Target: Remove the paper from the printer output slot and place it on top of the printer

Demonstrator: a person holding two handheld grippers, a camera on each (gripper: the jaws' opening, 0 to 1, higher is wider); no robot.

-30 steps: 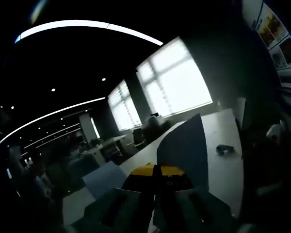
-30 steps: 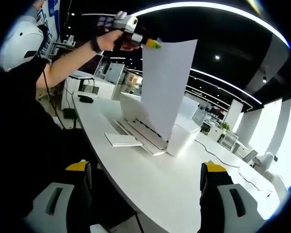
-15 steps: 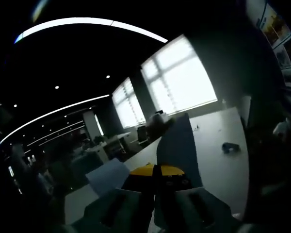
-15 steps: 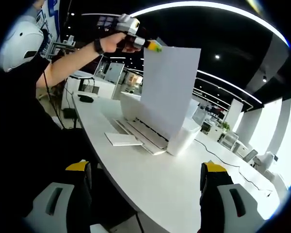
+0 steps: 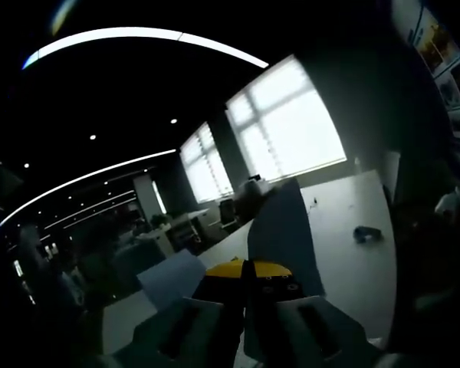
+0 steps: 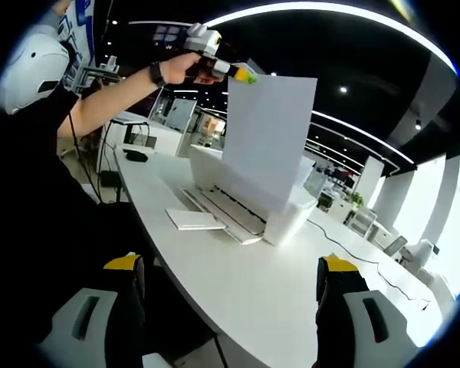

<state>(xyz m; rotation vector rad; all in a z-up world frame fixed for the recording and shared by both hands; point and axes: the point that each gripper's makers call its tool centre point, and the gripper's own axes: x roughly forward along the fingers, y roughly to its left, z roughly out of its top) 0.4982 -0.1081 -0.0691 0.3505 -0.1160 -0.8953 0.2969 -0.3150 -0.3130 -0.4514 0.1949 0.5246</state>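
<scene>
In the left gripper view, the left gripper rises from the bottom centre with its yellow-tipped jaws pressed together on the paper, which stands dark and edge-on just above them. Compared with a second ago the windows in the upper right sit slightly higher and the white table shows more on the right, so the camera has tilted a little.

In the right gripper view, the right gripper has its jaws wide apart at the bottom corners, holding nothing. At upper centre the person's hand holds the left gripper, clamped on the sheet's top corner. The paper hangs over the white printer at mid-frame; its lower edge now reaches further right across the printer's top than before.
</scene>
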